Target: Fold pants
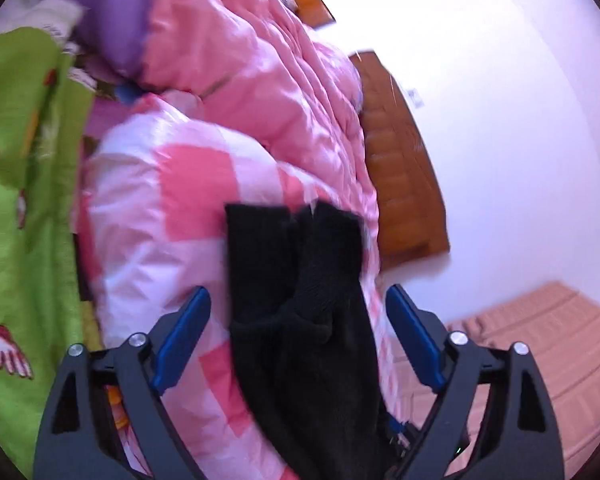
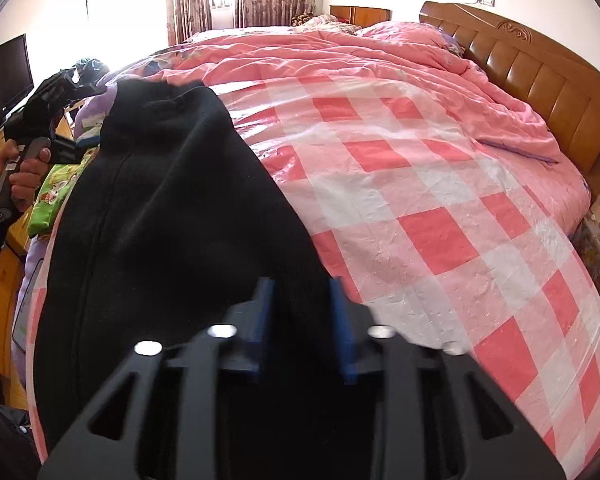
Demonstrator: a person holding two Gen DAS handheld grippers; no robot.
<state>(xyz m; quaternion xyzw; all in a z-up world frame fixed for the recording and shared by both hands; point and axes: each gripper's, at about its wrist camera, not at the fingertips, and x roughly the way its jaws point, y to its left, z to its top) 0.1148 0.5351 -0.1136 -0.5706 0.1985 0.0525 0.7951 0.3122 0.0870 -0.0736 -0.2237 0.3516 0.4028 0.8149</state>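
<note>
Step in hand: early in the fold, judged; pants (image 2: 172, 200) spread long on the checked sheet (image 2: 440, 184) over the bed, no crease made yet.
Pants, place: on the left part of the checked sheet, far end up by the left tool (image 2: 60, 92), near end under the right tool (image 2: 302, 320).
Left tool (image 1: 298, 316): wide apart, blue pads either side of the black cloth, not pressing it; cloth draped between and below, whether touching a pad cannot be told.
Right tool: narrow, pads close on either side of the near edge of the pants; looks clamped on the cloth, though the contact itself is dark and hard to read.
Left hand (image 2: 20, 172): wrapped round the handle, beyond the far end of the pants.
Next move, judged: pinch the far end with the left tool, then carry one end over the other, edges kept level.
Risk, judged: smooth sheet under the pants, cloth likely to slide during the lift.
</note>
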